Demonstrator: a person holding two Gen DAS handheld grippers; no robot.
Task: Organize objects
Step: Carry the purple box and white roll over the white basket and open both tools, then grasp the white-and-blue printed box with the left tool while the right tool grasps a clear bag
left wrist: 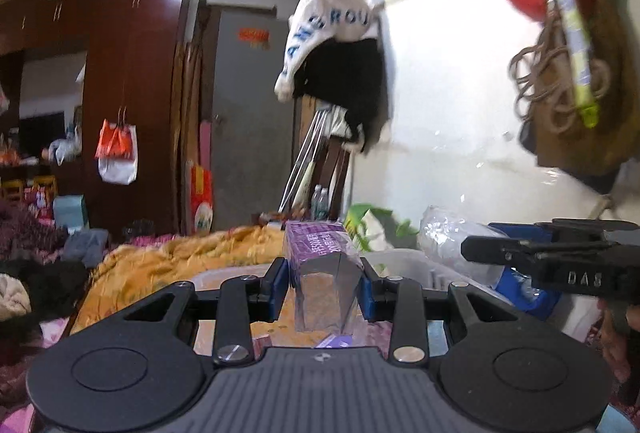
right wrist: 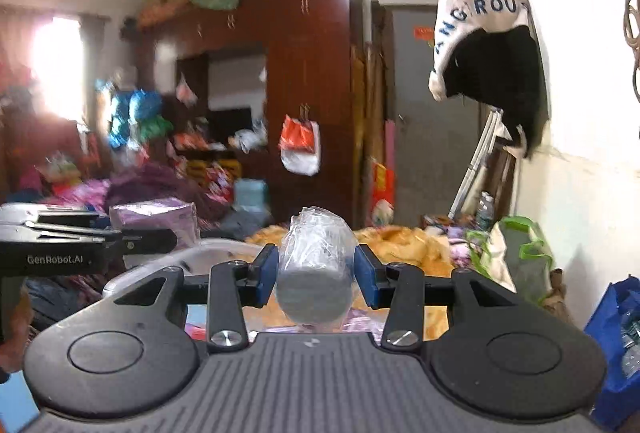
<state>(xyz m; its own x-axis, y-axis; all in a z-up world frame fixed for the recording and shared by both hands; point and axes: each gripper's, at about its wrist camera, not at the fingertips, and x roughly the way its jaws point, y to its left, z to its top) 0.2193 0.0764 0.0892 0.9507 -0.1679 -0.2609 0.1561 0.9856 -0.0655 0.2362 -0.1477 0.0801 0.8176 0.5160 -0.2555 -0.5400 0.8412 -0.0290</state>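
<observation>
Purple packaging fills your left wrist view first: the left gripper (left wrist: 324, 283) has its blue pads closed to a narrow gap on a purple wrapped pack (left wrist: 320, 253), which stands up between them and leans toward twelve o'clock. Behind it, low in the frame, you can see the pale rim of a white basket (left wrist: 400, 257), with an orange blanket (left wrist: 180, 257) spread out toward nine o'clock. At three o'clock the right gripper (left wrist: 480, 247) reaches in from the side, with crinkled clear plastic showing at its tip. Turn to your right wrist view and that gripper (right wrist: 314, 273) is likewise nearly closed, its pads pressing both sides of a clear-wrapped roll (right wrist: 316, 261) whose grey round end faces the camera. At nine o'clock the left gripper (right wrist: 160, 239) juts in, the purple pack (right wrist: 154, 219) just beyond it, and the basket rim (right wrist: 224, 253) curves below at about ten o'clock. Both views are blurred and both items hang clear of any surface, so you appear to be mid-carry, each hand loaded. Your next move calls for picking a destination for each item, probably the basket, keeping the two tools from colliding, and lowering before you let the pads part.
</observation>
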